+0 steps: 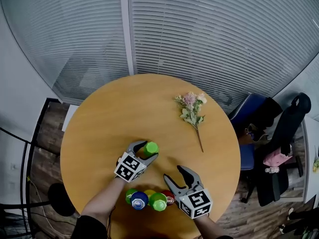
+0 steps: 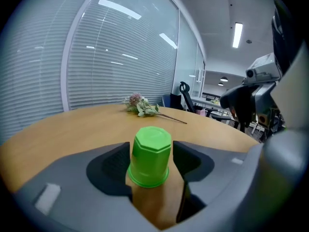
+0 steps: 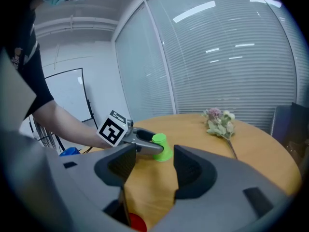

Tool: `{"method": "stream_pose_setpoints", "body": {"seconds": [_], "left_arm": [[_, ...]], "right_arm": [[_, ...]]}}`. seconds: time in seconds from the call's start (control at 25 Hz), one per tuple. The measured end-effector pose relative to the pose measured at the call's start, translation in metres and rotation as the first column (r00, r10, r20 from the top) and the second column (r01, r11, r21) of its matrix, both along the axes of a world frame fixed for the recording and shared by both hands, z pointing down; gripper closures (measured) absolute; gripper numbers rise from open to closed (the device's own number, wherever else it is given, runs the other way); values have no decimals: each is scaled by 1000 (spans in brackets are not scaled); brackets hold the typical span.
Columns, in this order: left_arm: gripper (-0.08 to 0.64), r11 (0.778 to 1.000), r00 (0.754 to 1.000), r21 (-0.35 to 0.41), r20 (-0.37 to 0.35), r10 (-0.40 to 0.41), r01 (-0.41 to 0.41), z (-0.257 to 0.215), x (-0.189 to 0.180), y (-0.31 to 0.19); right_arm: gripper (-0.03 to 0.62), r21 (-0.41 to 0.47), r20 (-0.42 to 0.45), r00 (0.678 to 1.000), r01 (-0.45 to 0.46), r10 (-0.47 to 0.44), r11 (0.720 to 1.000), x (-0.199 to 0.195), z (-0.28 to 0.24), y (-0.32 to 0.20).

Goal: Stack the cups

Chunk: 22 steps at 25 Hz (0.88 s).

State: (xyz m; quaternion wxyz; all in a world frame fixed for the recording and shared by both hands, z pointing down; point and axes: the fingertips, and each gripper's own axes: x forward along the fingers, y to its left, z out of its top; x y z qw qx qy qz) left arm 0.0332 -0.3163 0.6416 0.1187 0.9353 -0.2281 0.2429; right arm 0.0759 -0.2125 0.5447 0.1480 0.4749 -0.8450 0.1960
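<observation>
A green cup [image 1: 151, 148] stands upside down on the round wooden table [image 1: 109, 118]. My left gripper [image 1: 149, 150] is open, with one jaw on either side of this cup [image 2: 150, 156] and a thin gap showing on its right side. A cluster of cups sits at the table's near edge: green [image 1: 130, 195], blue [image 1: 139, 200], yellow [image 1: 149, 193], a second green [image 1: 158, 202] and red [image 1: 169, 197]. My right gripper [image 1: 173, 174] hovers open and empty just beyond that cluster. In the right gripper view the red cup [image 3: 136, 223] shows low between the jaws.
A sprig of dried flowers [image 1: 192, 111] lies on the table's far right part. Office chairs [image 1: 279, 133] stand to the right of the table. A glass wall with blinds [image 1: 199, 29] runs behind it.
</observation>
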Motion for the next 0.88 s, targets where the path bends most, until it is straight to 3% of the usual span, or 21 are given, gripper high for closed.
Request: {"method": "stream_pose_setpoints", "body": {"seconds": [0.08,0.32,0.64,0.88], "left_arm": [[308,1000,1000,5,1,-10,10,2,-1,0],[315,1000,999,12,-32,-21,21,-19,-6,6],[315,994,999,106,-43,24,-19,-84,-23,43],[316,990,997,132,-56,53,-45,-128,-35,81]], "right_arm": [[356,-1,-4,1000,-6,6,1000,2,0,1],[356,13,-1,1000,-4,4,1000,3,-8,3],[356,48,10,1000,22,-22,999,-11,-29,27],[354,72,9,999,35,-36,997,-13,-45,51]]}}
